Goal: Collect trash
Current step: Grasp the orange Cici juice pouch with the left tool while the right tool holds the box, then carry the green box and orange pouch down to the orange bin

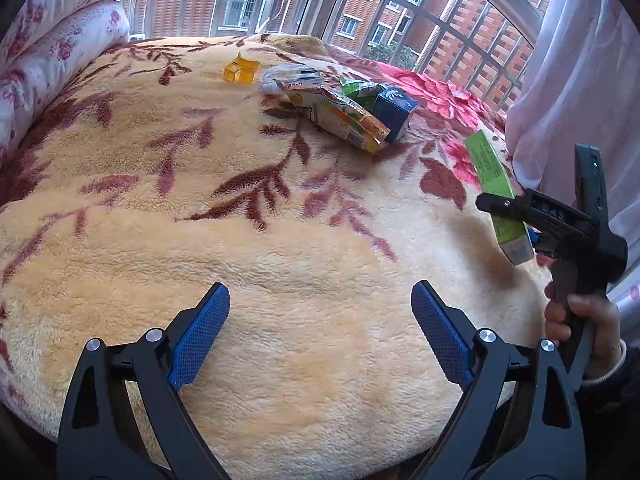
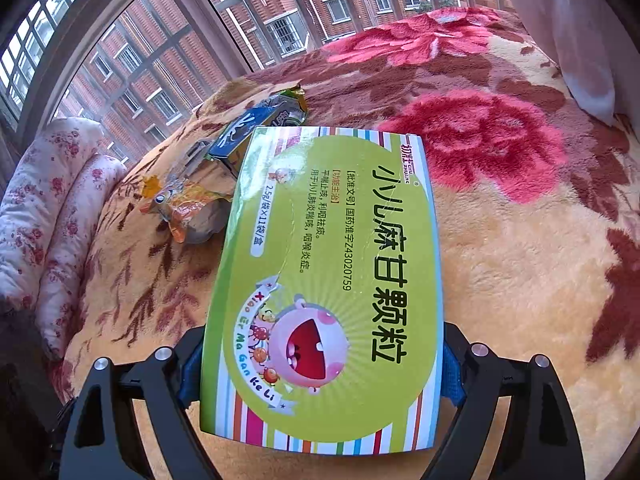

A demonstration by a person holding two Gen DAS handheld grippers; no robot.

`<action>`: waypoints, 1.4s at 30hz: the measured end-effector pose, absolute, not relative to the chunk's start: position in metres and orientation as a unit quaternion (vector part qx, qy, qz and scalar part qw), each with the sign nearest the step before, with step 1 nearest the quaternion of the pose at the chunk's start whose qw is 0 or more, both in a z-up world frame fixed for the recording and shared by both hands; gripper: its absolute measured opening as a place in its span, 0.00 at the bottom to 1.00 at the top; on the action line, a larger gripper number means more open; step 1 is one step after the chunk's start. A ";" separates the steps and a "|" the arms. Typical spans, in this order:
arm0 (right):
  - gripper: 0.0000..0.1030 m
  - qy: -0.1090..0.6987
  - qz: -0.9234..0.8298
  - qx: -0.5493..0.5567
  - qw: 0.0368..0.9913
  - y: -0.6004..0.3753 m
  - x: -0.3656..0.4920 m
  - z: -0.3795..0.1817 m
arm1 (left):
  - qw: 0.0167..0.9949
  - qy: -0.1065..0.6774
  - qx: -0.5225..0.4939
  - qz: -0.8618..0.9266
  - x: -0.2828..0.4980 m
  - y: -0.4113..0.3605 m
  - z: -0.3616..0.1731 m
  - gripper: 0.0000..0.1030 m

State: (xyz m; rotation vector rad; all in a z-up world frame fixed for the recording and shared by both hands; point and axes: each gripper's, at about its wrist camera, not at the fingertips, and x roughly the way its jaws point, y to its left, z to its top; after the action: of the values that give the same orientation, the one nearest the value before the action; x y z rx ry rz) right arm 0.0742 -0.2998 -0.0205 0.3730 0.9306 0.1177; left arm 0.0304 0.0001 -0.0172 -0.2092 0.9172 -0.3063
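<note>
Your left gripper (image 1: 320, 332) hangs with its jaws spread wide above bare floral blanket (image 1: 280, 264), gripping nothing. Far ahead of it lies the trash: one yellow plastic cup (image 1: 240, 69), one clear wrapper (image 1: 286, 76), one orange pouch (image 1: 340, 118), one green packet (image 1: 358, 89) and one dark blue carton (image 1: 394, 110), the last four bunched together. To the right, your right gripper (image 2: 320, 364) is clamped on one green medicine box (image 2: 332, 280), lifted off the blanket.
</note>
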 end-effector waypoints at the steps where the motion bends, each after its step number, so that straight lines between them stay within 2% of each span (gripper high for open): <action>1: 0.83 0.433 0.069 0.186 0.879 -0.303 0.064 -0.017 | 0.880 0.442 -0.103 -0.139 0.039 -0.004 -0.016 0.87; 6: 0.83 0.366 0.174 0.307 0.861 -0.333 0.029 -0.018 | 0.886 0.437 -0.112 -0.106 0.088 -0.035 -0.004 0.87; 14: 0.83 0.279 0.255 0.371 0.848 -0.351 -0.017 -0.027 | 0.880 0.449 -0.152 -0.040 0.188 -0.074 -0.001 0.87; 20: 0.83 0.187 0.349 0.417 0.818 -0.357 -0.065 -0.023 | 0.856 0.486 -0.175 0.038 0.244 -0.078 -0.026 0.87; 23: 0.83 0.171 0.374 0.435 0.801 -0.359 -0.078 -0.027 | 0.850 0.494 -0.171 0.062 0.259 -0.081 -0.039 0.87; 25: 0.83 0.170 0.375 0.444 0.796 -0.357 -0.080 -0.032 | 0.859 0.480 -0.155 0.086 0.259 -0.084 -0.041 0.74; 26: 0.83 0.170 0.377 0.451 0.791 -0.357 -0.080 -0.034 | 0.863 0.477 -0.140 0.091 0.259 -0.086 -0.042 0.64; 30: 0.83 0.166 0.389 0.502 0.754 -0.359 -0.081 -0.050 | 0.876 0.463 -0.101 0.086 0.253 -0.088 -0.042 0.49; 33: 0.83 0.161 0.400 0.536 0.726 -0.355 -0.081 -0.056 | 0.880 0.462 -0.079 0.075 0.241 -0.084 -0.034 0.41; 36: 0.83 0.163 0.409 0.540 0.717 -0.348 -0.086 -0.052 | 0.895 0.441 -0.031 0.056 0.213 -0.081 -0.017 0.40; 42: 0.83 0.184 0.400 0.455 0.774 -0.322 -0.101 -0.021 | 0.921 0.385 0.058 -0.003 0.106 -0.056 0.020 0.39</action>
State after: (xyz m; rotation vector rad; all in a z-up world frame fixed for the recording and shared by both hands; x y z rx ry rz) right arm -0.1013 -0.3218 -0.0207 0.9861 0.3983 0.8652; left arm 0.1057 -0.0559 0.0204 0.1198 0.7916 -0.0065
